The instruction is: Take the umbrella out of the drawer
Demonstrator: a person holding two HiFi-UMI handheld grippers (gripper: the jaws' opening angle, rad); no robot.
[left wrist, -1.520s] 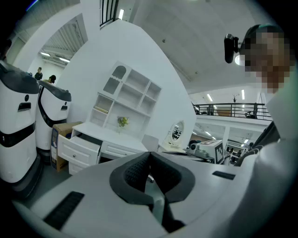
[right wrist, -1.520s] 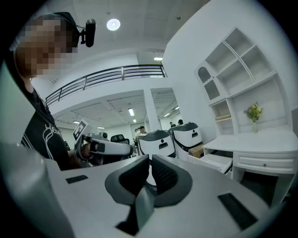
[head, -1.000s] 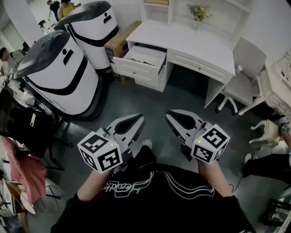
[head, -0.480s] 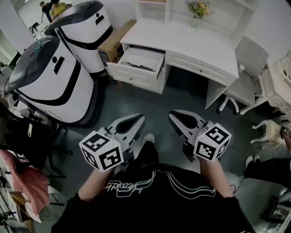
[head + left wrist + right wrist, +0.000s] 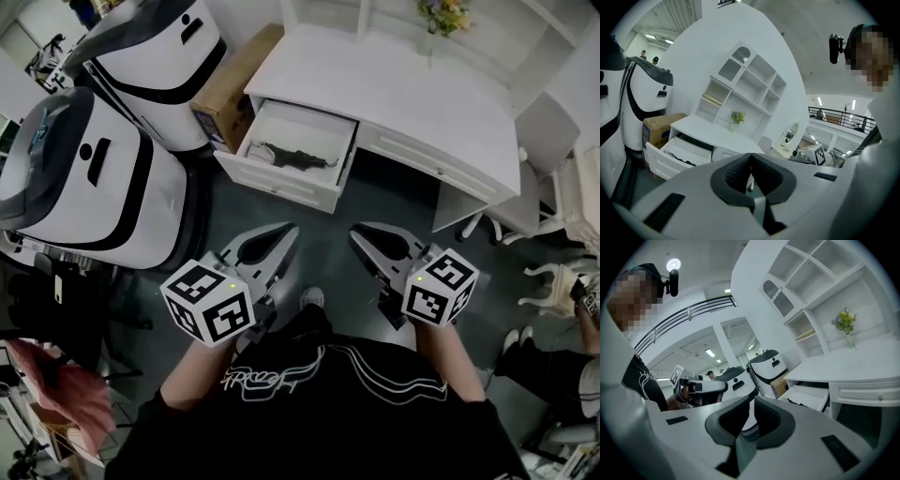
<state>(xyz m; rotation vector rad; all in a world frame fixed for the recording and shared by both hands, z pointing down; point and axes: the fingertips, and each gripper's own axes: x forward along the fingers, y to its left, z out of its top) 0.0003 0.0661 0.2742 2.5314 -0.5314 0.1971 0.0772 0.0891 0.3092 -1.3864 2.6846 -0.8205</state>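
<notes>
- Dark against white, the umbrella [image 5: 292, 157] is lying flat inside the open drawer [image 5: 281, 180] of the table [image 5: 403, 84], well apart from both claws.
- Left claw [image 5: 284, 231] is holding its jaws pressed together with nothing between them. Right claw [image 5: 363, 232] is doing the same, also empty.
- First risk, as I'm reading it: both claws are sitting shut, so reaching in without opening would only be shoving the umbrella along the drawer floor.
- Second risk: the umbrella is resting low behind the drawer's front wall. A shallow reach could be bumping that wall and pushing the drawer shut.
- Third risk: it is looking long and slim. Pinching it at one end could be leaving the other end drooping and catching on the rim on the way out.
- Containers now: the drawer is holding the umbrella and nothing else I can make out.
- Beside the table, a cardboard box [image 5: 234, 89] is showing only its closed top, so its contents are hidden.
</notes>
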